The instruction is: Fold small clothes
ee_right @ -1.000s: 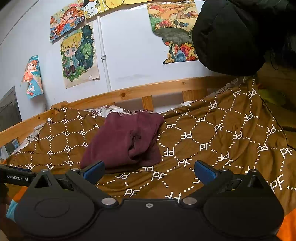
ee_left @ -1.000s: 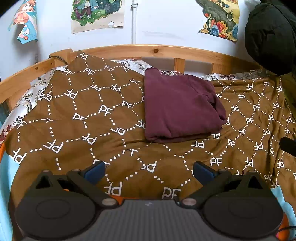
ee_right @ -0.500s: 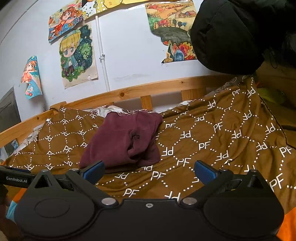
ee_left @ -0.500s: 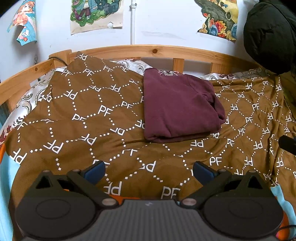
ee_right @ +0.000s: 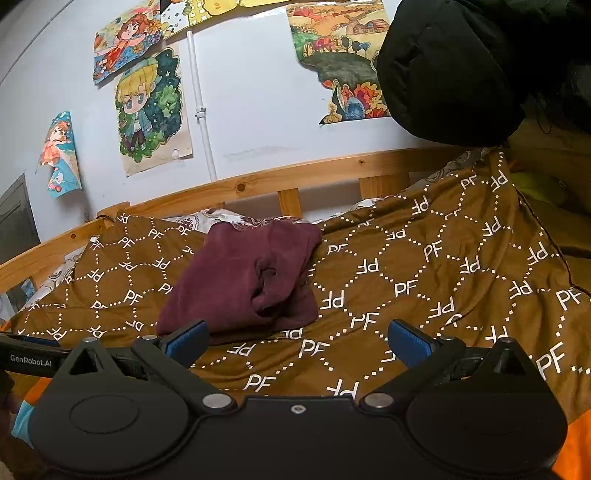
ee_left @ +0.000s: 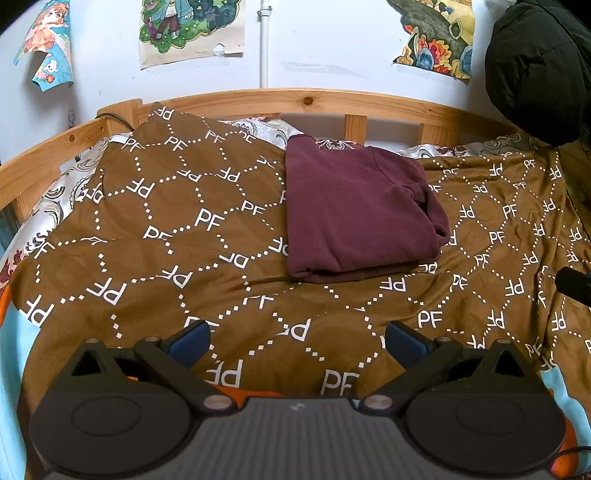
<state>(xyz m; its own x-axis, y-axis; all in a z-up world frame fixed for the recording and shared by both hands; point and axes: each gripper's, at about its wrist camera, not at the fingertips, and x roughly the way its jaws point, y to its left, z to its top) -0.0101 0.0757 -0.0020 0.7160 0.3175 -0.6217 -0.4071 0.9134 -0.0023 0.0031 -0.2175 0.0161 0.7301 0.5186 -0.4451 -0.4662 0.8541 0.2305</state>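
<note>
Looking ahead of both tools: the folded maroon fleece garment (ee_left: pixel 354 214) lies on the brown PF-print blanket (ee_left: pixel 166 229), long axis toward the wooden rail. Left hand-held gripper (ee_left: pixel 295 341) faces it squarely; right hand-held gripper (ee_right: pixel 295 341) sees it ahead-left. Both gape wide, empty.

Soft even indoor light; white wall (ee_left: pixel 332 44) bright, no glare; sharp focus; bed rail (ee_left: pixel 295 99) bowed by fisheye; corners vignetted.

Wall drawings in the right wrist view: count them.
5: girl drawing far left, blond figure, red-haired girl above it, yellow sheet cut off on top, landscape partly behind black jacket.
</note>
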